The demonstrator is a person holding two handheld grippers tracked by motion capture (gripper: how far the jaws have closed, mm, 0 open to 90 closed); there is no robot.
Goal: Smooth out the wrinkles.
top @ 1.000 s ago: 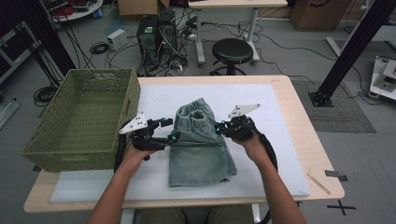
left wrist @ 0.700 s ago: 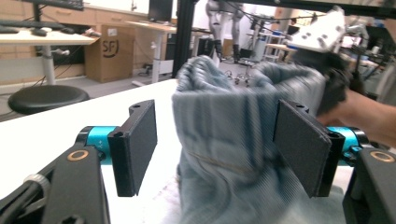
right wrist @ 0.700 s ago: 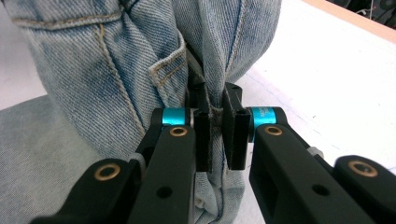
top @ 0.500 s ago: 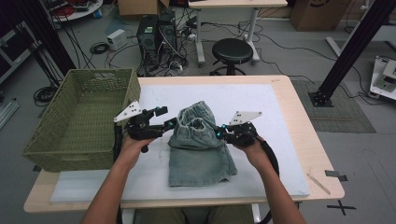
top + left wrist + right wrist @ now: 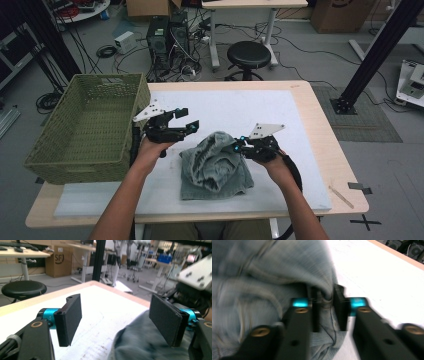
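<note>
Since the earlier pictures the denim shorts (image 5: 215, 165) have gone from lying flat and smoothed on the white mat (image 5: 280, 115) to a rumpled, bunched heap near the front middle of the tabletop (image 5: 320, 130). The left tool (image 5: 192, 120) has lifted off the cloth and now hangs above and to the left of the heap, between it and the green wicker basket (image 5: 85, 130). In the left gripper view its jaws stand wide apart with nothing between them, the denim (image 5: 140, 345) lying below and beyond the pads.

The right tool (image 5: 239, 145) sits low at the right edge of the heap. Its jaws have just been opening a little; in the right gripper view they are narrow, with a fold of denim (image 5: 325, 293) between the pads (image 5: 339, 307). That picture is blurred, so I cannot tell whether the pads press on the fold or have already let it slip.

Judging by this, the fold that was being shaped has come undone, or the shorts are being gathered up for the basket. Either way, only the right side has any purchase on the cloth, and a loosening one, so the left tool would need a fresh grip before the shorts can be carried.

The mat covers most of the pale wooden tabletop, and the basket stands at its left end, empty as far as can be seen. Beyond are a black stool (image 5: 248, 52), a computer tower (image 5: 167, 37) with tangled cables, and cardboard boxes on a grey floor.
</note>
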